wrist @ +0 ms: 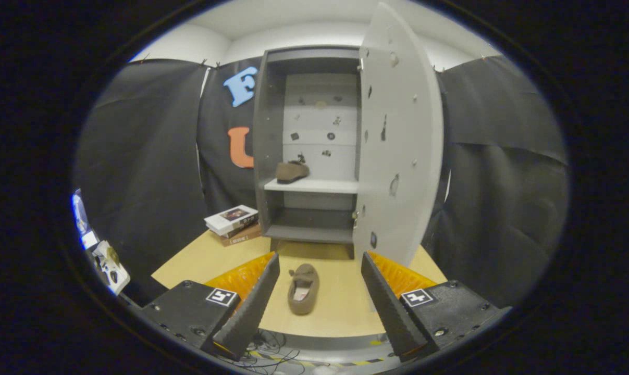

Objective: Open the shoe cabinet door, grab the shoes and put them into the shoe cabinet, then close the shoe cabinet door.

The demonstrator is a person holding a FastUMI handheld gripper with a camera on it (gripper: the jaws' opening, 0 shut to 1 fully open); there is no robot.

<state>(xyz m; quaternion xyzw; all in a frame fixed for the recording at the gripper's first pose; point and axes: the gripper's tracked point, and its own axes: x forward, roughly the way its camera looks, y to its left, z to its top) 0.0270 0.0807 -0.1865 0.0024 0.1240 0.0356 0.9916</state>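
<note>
My claw (319,278) is released, its two fingers (251,304) spread wide with nothing pressed between them, held back from the near edge of the table (340,315). Between the fingers and a little ahead of them, a brown slipper (303,288) lies on the tabletop close to that near edge. Its long axis runs roughly from the near edge toward the cabinet, tilted slightly; its closed toe points away from me at the cabinet, and its open heel end, with a pale insole showing, faces me. Neither finger touches it. Beyond it, the grey shoe cabinet (266,156) stands at the far edge of the table, and its door (400,135) is swung wide open on the right side, its inner face toward me and its lower edge hanging over the table just past my right finger. On the cabinet's middle shelf (319,186), a second brown shoe (292,172) sits at the left end, its long axis lying along the shelf's front edge. The bottom compartment holds nothing I can make out. To the left of the cabinet, at the table's far left corner, a small stack of books (233,224) rests flat. Loose cables (267,346) lie below the near edge.
</note>
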